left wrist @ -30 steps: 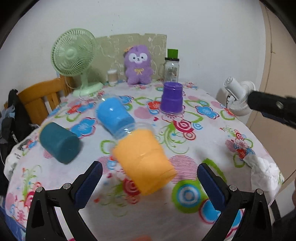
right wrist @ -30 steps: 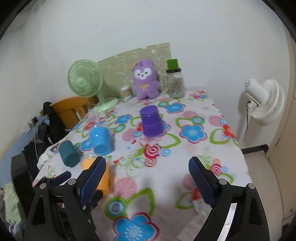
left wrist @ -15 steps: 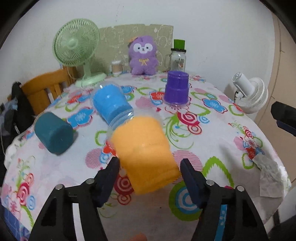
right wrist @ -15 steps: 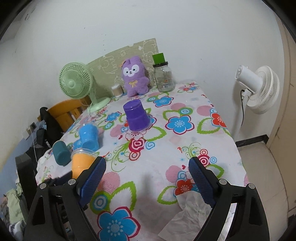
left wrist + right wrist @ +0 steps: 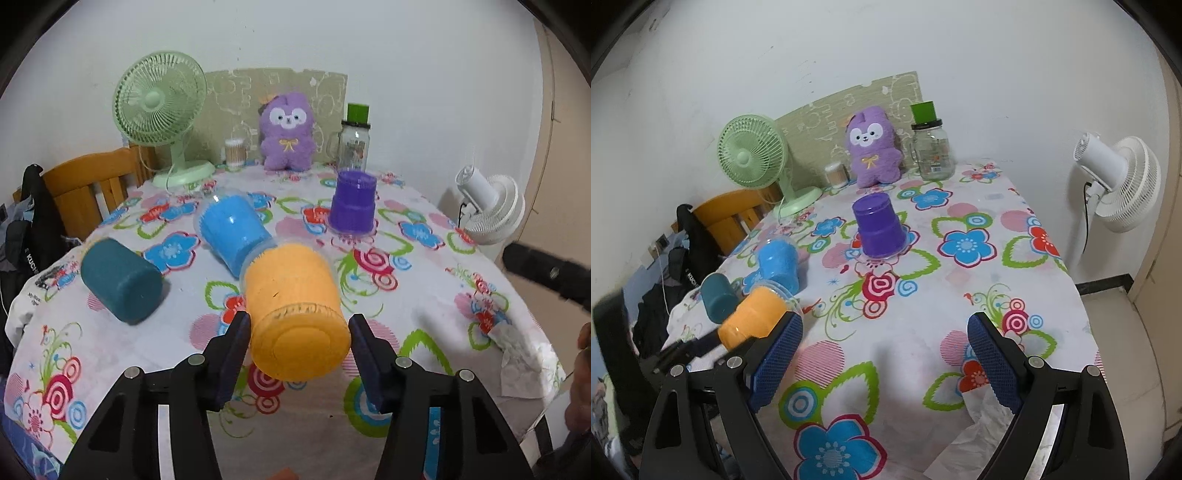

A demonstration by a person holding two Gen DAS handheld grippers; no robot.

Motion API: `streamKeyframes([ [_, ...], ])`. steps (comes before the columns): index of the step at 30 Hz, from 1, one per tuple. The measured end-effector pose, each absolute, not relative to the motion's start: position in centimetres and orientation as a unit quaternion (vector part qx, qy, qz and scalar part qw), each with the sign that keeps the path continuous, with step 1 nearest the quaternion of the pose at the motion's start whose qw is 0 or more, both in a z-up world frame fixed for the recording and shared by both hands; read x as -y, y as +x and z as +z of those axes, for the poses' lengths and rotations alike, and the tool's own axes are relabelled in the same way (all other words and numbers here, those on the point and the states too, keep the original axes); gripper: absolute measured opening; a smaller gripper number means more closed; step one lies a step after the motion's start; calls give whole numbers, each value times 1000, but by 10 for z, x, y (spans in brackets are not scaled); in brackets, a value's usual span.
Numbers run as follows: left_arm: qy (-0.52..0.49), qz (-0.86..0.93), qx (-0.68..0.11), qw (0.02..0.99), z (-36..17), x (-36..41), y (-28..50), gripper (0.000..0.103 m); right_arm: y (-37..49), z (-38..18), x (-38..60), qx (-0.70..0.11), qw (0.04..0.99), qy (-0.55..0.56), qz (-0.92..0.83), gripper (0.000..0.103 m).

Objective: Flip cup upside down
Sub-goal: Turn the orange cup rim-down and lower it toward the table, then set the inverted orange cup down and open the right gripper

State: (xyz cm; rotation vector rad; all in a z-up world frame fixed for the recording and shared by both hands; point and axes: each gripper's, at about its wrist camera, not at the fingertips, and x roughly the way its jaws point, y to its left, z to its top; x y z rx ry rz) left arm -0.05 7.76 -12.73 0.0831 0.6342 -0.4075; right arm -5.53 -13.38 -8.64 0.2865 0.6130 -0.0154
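Lying base-first between the clamping left tongs (image 5: 299, 332), orange cup (image 5: 295, 314); right tongs (image 5: 884, 360) agape.

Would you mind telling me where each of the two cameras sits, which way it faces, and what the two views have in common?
Left wrist: on the left gripper, facing across the floral table toward the wall; its fingers flank the orange cup lying on its side.
Right wrist: on the right gripper, higher and further right, looking down the table; its wide-open fingers show, holding nothing.
Shared: orange cup, blue cup, teal cup, upside-down purple cup, green fan, purple plush.
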Motion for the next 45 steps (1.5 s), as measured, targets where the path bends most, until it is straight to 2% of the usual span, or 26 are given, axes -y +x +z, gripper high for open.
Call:
streamKeyframes([
  [8, 28, -201, -271, 941, -94, -95, -7, 56, -52, -82, 126, -298, 945, 133, -1, 92],
  [18, 21, -205, -263, 943, -80, -103, -8, 56, -50, -77, 114, -296, 947, 120, 9, 92],
  [37, 28, -210, -271, 939, -87, -95, -5, 56, -46, -81, 109, -304, 946, 113, 11, 92],
  [45, 24, -210, -267, 940, -83, -98, -5, 70, -43, -82, 105, -306, 946, 109, 15, 92],
])
